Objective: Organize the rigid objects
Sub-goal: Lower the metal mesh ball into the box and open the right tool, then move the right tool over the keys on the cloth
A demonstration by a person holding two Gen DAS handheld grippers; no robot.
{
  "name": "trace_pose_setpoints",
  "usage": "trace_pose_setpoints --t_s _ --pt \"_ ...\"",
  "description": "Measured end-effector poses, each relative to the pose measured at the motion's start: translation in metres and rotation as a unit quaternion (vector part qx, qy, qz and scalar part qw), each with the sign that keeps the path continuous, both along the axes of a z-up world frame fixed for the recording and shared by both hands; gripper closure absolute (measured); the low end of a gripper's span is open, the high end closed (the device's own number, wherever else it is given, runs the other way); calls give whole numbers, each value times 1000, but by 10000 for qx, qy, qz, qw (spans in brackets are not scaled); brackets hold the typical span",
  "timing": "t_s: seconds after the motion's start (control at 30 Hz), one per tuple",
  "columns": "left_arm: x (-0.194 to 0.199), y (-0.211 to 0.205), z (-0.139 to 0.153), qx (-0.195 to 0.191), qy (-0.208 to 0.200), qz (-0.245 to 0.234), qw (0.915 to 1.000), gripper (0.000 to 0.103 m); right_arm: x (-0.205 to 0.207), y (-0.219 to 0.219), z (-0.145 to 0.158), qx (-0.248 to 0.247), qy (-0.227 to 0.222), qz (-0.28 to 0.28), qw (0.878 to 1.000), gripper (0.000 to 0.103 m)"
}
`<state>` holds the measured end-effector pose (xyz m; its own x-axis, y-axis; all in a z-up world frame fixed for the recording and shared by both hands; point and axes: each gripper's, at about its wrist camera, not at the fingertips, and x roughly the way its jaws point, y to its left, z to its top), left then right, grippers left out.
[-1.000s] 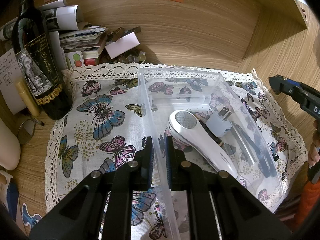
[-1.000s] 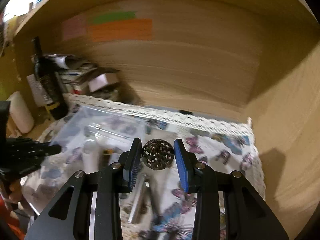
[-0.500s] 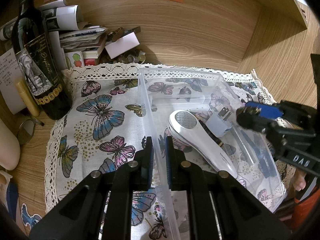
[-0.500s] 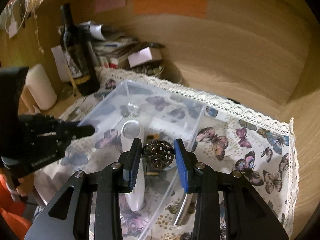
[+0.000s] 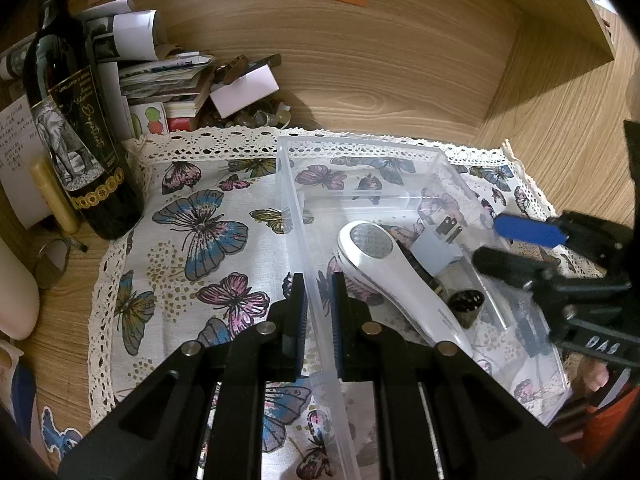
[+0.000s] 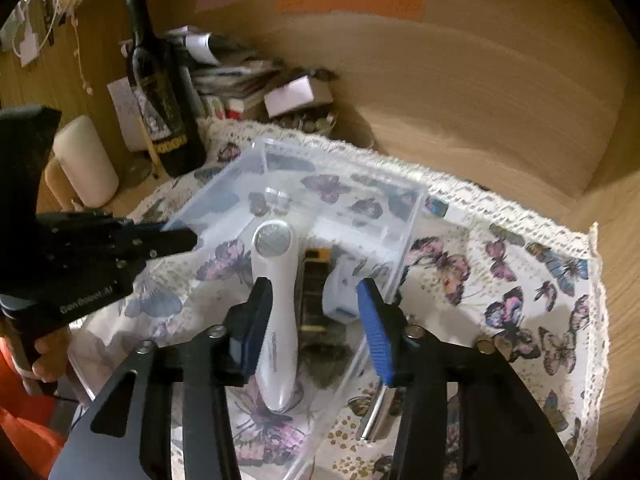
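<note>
Perforated dark metal ball (image 5: 466,307) lay in the clear plastic bin (image 5: 404,152), just below the right claw (image 6: 316,320), whose jaws had just been opening with nothing between them, so it best lifted straight clear while the left claw (image 5: 318,312) stayed clamped on the bin's wall.

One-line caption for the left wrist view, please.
Left tongs clamp the clear bin's wall; right tongs, just opening, hover over the white shaver and dark ball inside.
</note>
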<state>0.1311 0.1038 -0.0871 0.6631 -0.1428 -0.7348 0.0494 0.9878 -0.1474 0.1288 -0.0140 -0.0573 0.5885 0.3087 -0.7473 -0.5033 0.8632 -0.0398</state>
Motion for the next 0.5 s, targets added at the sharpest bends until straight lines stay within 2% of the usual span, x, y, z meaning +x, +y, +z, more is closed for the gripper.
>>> trace_pose_setpoints --t_s 0.23,0.5 --pt "1 -1 1 16 -15 -1 10000 93 -3 -16 27 22 -454 -336 9984 60" --pt "2 -1 1 29 -21 -11 10000 93 2 -60 46 -6 -830 -1124 9902 60"
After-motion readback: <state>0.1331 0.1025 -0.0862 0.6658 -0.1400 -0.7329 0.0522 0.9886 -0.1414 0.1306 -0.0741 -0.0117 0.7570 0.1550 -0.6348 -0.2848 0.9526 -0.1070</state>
